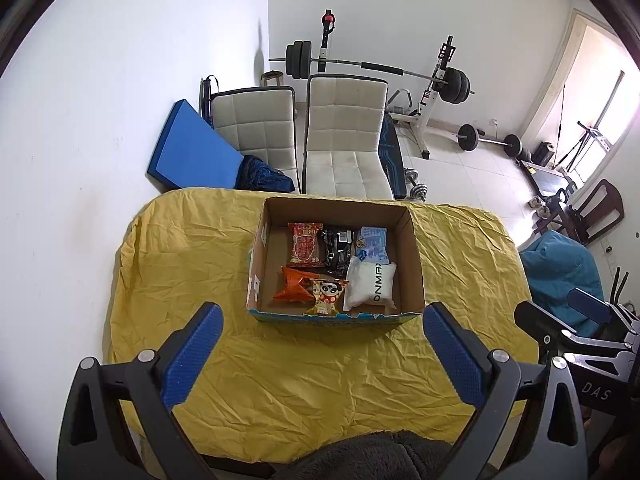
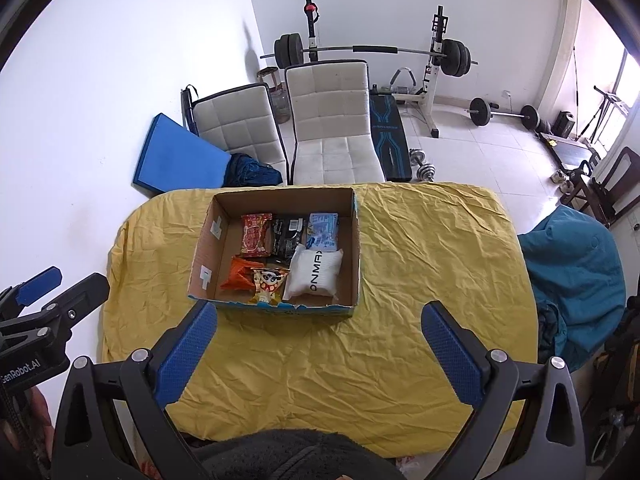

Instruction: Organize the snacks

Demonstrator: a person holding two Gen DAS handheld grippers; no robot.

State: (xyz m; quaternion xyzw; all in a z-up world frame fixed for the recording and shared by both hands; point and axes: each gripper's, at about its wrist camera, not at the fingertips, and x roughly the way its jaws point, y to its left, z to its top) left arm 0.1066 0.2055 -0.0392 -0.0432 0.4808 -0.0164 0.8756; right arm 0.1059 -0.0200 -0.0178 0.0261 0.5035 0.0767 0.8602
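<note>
Left wrist view: both grippers, left [image 1: 322, 322] and right [image 2: 318, 320], fingers wide, empty, short of the box [image 1: 416, 280].

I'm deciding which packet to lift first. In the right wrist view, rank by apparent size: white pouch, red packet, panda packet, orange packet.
1. white pouch, clearly largest.
2. red packet.
3. panda packet and orange packet: unsure, since they overlap and the panda one lies nearer.

Box [image 1: 260, 258] sits toward 12 o'clock on the table [image 1: 180, 272], six snack packs [image 1: 370, 284] inside, mostly crowding its 3 o'clock side. Two chairs [image 1: 344, 136] behind the table, barbell rack [image 1: 436, 76] further back at 1 o'clock.
</note>
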